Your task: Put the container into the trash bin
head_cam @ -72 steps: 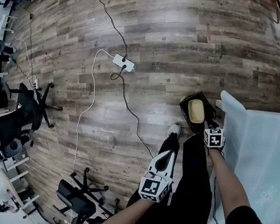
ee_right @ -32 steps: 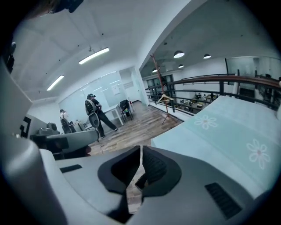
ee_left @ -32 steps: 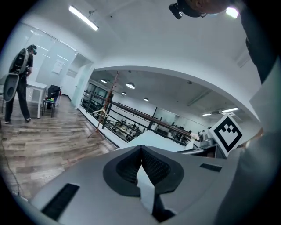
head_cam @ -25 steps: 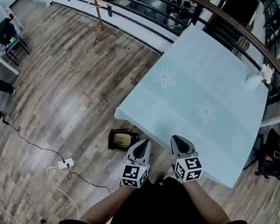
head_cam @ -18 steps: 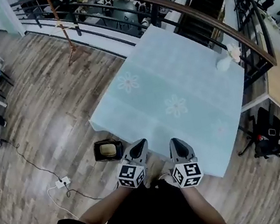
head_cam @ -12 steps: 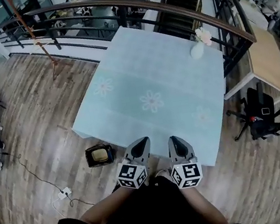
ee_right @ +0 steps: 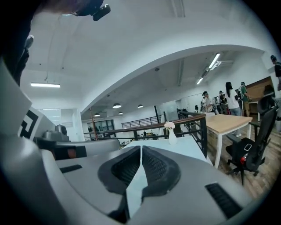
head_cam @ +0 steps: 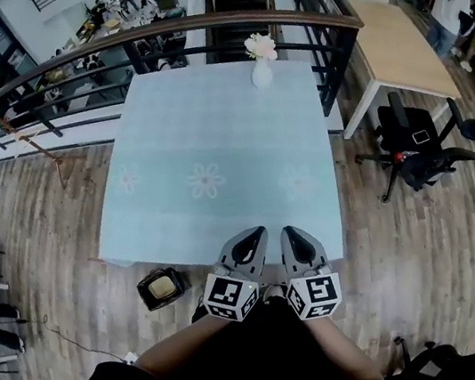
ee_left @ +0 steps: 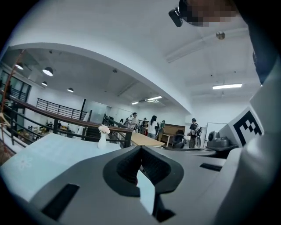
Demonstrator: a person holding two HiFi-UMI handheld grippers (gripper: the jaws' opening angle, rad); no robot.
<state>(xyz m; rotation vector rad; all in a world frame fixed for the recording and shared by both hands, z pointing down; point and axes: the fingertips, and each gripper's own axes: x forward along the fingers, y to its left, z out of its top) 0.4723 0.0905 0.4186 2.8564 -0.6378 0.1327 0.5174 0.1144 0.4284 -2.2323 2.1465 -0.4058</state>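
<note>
The black trash bin (head_cam: 161, 288) stands on the wood floor by the table's near left corner. A pale yellow container (head_cam: 160, 286) lies inside it. In the head view my left gripper (head_cam: 251, 236) and right gripper (head_cam: 288, 236) are side by side at the near edge of the light blue table (head_cam: 210, 135), to the right of the bin. Both are shut with nothing between the jaws. The left gripper view has my left gripper (ee_left: 140, 147) pointing over the tabletop, and the right gripper view shows my right gripper (ee_right: 141, 148) doing the same.
A white vase with flowers (head_cam: 261, 68) stands at the table's far edge, before a dark railing (head_cam: 193, 30). A wooden table (head_cam: 394, 46) and a black office chair (head_cam: 416, 154) are at the right. People stand in the distance (ee_left: 153, 127).
The view has swung from the floor up to the table. The bin with the container has shifted to the lower left. Both grippers have come together, shut, in front of me.
</note>
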